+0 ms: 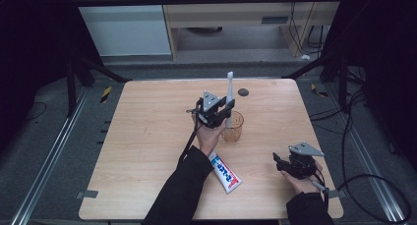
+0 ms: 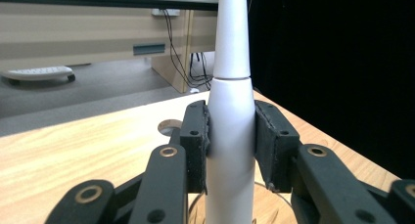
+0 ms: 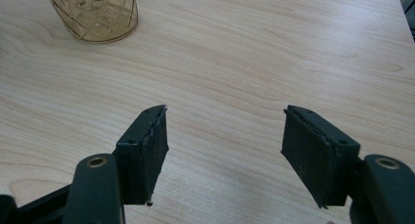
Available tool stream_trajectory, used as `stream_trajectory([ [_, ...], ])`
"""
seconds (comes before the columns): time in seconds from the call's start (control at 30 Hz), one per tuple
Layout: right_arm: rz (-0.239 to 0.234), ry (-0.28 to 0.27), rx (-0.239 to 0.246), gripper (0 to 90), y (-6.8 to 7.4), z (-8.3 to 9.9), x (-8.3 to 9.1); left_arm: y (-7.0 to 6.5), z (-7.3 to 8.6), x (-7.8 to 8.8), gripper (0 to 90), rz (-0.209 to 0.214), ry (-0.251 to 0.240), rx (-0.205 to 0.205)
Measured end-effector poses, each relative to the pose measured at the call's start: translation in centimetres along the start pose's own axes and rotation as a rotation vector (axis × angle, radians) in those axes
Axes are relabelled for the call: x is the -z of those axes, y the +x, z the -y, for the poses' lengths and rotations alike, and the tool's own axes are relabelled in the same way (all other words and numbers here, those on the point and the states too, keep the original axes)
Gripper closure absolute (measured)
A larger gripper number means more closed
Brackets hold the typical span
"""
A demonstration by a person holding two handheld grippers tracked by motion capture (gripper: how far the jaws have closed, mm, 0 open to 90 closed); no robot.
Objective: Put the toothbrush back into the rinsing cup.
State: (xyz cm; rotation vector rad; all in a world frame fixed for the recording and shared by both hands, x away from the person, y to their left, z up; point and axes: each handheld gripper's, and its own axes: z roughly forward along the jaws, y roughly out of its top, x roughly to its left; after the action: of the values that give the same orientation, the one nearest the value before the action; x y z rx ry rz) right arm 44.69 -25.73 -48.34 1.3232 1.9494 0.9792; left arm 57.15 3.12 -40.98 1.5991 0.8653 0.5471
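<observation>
The white toothbrush (image 1: 229, 95) stands upright, its lower end down in the amber glass cup (image 1: 232, 127) near the middle of the counter (image 1: 147, 136) — the left gripper (image 1: 220, 110) pinches its handle between both pads. A toothpaste tube (image 1: 225, 172) lies nearer the person. The right gripper (image 3: 225, 150) rests at the counter's near right corner, spread with nothing between its pads

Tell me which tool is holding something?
The left tool is: its pads clamp the white toothbrush upright over the amber cup. The right tool is open, holding nothing.
</observation>
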Motion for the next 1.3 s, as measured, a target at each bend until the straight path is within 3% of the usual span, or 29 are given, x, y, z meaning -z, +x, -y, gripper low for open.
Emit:
stream_trajectory([
  [0.77,0.004,0.009,0.002,33.4,0.0,0.0,-0.1,0.5,3.1,0.9,67.0,0.027,0.065,-0.005],
  [1.13,0.006,0.005,0.007,33.4,0.0,0.0,-0.1,0.2,3.4,1.1,66.7,0.058,0.075,-0.045],
  [1.3,0.007,0.003,0.011,33.4,0.0,-0.1,0.0,0.2,3.5,1.1,66.1,0.064,0.071,-0.039],
])
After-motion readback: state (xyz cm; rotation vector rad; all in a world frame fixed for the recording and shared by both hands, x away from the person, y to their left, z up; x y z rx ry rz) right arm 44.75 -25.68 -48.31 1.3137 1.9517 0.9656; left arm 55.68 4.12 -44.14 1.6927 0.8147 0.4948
